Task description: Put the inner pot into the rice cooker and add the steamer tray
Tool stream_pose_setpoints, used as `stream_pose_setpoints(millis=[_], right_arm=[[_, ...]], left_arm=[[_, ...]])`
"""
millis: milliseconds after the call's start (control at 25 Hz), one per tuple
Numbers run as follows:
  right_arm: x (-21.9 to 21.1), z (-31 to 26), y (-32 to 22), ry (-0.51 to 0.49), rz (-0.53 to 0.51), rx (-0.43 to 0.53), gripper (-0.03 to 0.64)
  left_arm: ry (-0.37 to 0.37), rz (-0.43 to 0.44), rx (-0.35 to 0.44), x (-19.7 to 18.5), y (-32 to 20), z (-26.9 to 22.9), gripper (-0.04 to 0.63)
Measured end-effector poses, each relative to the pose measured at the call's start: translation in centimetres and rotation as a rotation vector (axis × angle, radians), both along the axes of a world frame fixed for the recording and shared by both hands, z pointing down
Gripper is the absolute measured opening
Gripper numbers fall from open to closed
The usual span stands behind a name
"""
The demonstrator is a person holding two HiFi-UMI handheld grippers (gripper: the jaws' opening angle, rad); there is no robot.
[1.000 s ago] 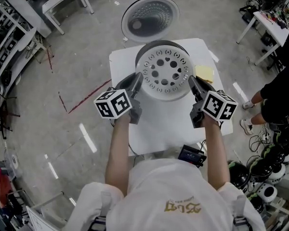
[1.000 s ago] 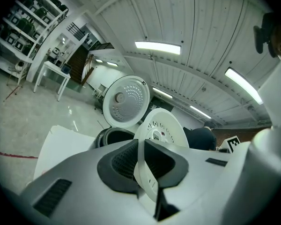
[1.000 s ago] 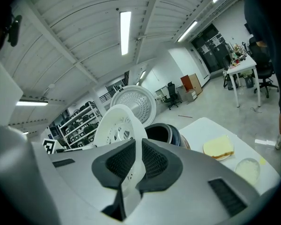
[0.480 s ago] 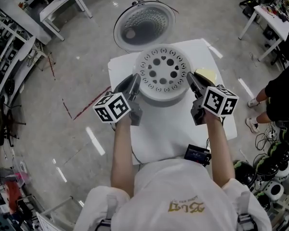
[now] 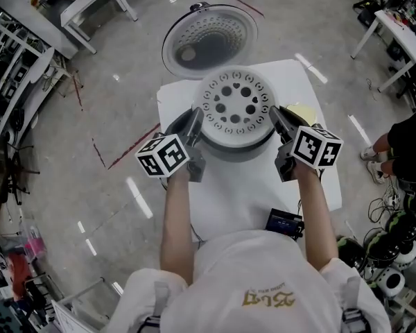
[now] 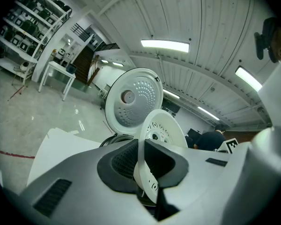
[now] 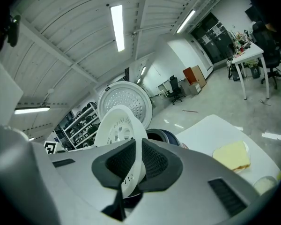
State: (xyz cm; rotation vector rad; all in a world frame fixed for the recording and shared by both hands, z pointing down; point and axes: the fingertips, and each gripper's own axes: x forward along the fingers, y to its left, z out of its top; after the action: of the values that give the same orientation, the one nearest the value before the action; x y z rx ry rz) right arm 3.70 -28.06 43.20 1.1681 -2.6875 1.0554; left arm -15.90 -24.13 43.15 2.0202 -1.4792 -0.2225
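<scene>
Both forearms are reaching forward side by side, wrists tipping slightly down. The left hand-held gripper [image 5: 193, 121] is clamping the left rim of the steamer tray [image 5: 236, 106], and the right hand-held gripper [image 5: 276, 119] is clamping its right rim, each equally near. The tray is hanging level over the rice cooker [image 5: 241, 152] on the worktop [image 5: 244, 193], so the coming move looks like a straight lowering. Beyond, the open lid [image 5: 209, 39] is standing clear.

counter [image 5: 253, 189]: white top, stands on the glossy grey floor [image 5: 118, 89] | far middle: rice cooker [image 5: 239, 151] stands on it, its lid [image 5: 209, 40] raised out past the far edge | right side: flat yellow pad [image 5: 299, 112] lies near the cooker
</scene>
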Motion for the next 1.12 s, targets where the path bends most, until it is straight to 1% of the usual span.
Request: stream_pose_setpoints(millis=[320, 520, 600, 800, 880, 1000, 1120], right_arm=[[-0.9, 2.4, -1.5, -0.002, -0.047, -0.053, 0.055], [-1.4, 3.5, -1.9, 0.050, -0.073, -0.050, 0.061], [-1.6, 3.9, -2.3, 0.070, -0.077, -0.046, 0.065], [-1.8, 4.5, -2.8, 0.152, -0.093, -0.001, 0.078], [-1.8, 4.6, -2.8, 0.182, -0.099, 0.016, 0.085], [-1.9, 4.7, -3.0, 0.223, -0.107, 0.036, 0.094], [-2.2, 4.7, -3.2, 0.256, -0.108, 0.065, 0.101]], left_arm=[[0.003, -0.039, -0.055, -0.8, -1.0, 2.5, 0.057], [-0.022, -0.050, -0.092, -1.0, -1.3, 3.7, 0.063], [-0.047, -0.051, -0.105, -1.2, -1.6, 4.2, 0.067], [-0.150, -0.048, -0.154, -0.9, -1.8, 5.7, 0.083], [-0.177, -0.043, -0.168, -0.7, -1.8, 6.1, 0.089], [-0.205, -0.042, -0.176, -0.7, -1.8, 6.0, 0.095], [-0.256, -0.040, -0.176, -0.8, -1.9, 6.0, 0.095]])
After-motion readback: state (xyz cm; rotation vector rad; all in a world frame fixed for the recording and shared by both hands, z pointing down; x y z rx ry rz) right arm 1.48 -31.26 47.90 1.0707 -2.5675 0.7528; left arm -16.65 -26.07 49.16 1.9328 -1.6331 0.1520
